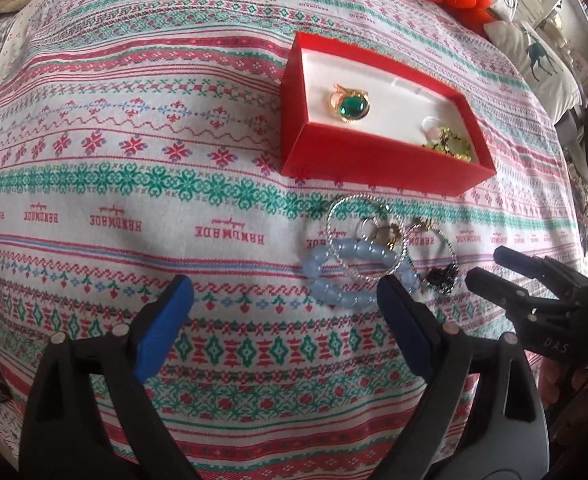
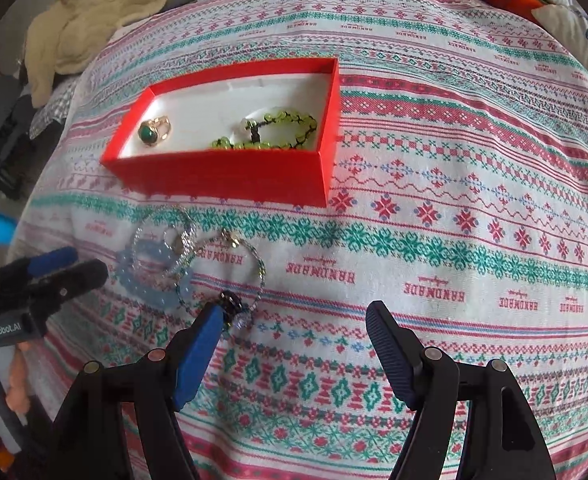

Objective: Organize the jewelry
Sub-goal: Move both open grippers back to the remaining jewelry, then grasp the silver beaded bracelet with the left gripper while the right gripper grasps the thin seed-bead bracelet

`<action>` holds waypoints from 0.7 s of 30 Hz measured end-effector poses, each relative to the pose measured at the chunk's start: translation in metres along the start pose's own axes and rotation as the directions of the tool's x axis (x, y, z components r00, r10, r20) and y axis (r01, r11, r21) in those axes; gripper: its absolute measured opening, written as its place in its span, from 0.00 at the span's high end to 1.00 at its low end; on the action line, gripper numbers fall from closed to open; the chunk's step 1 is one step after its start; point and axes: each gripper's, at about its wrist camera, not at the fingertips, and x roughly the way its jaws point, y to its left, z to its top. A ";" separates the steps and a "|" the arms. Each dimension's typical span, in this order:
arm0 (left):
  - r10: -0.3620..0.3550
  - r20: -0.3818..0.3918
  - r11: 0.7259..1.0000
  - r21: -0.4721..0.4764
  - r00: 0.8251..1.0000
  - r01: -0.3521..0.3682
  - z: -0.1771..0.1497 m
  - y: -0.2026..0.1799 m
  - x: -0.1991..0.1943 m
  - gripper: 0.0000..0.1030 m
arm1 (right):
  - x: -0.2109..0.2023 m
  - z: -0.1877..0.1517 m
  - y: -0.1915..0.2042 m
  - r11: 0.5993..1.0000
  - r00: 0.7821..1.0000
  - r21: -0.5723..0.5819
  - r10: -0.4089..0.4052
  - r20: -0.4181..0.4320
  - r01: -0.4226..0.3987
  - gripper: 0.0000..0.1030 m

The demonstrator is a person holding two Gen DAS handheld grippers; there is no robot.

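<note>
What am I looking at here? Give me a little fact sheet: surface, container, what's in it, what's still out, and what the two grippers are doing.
surface: patterned cloth printed HANDMADE
container: red box, white lining, no lid on
inside box: green-stone ring; green bead bracelet
still out: pale blue bead bracelet tangled with silver rings and a dark charm, in front of the box
left gripper: open, empty, pile beside one fingertip
right gripper: open, empty, one fingertip at the charm
</note>
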 end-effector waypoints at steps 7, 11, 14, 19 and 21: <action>-0.018 0.003 0.999 -0.032 1.000 0.018 0.007 0.000 0.002 0.13 | 0.017 0.012 0.002 0.998 0.999 0.056 0.028 -0.022 -0.027 0.38; -0.032 -0.001 0.999 -0.043 0.999 0.032 0.010 0.001 0.004 0.19 | 0.028 0.016 0.009 0.999 0.999 0.044 -0.032 -0.013 0.033 0.54; -0.040 0.000 0.998 -0.047 0.999 0.040 0.011 0.002 0.004 0.23 | 0.030 0.017 0.015 0.997 0.997 0.014 -0.078 0.003 0.078 0.67; -0.041 0.002 0.998 -0.048 0.999 0.041 0.014 0.001 0.006 0.30 | 0.031 0.015 0.025 0.994 0.995 -0.046 -0.103 0.012 0.104 0.90; -0.041 0.003 0.998 -0.052 0.999 0.041 0.016 0.000 0.007 0.34 | 0.030 0.015 0.027 0.995 0.996 -0.050 -0.089 0.003 0.089 0.95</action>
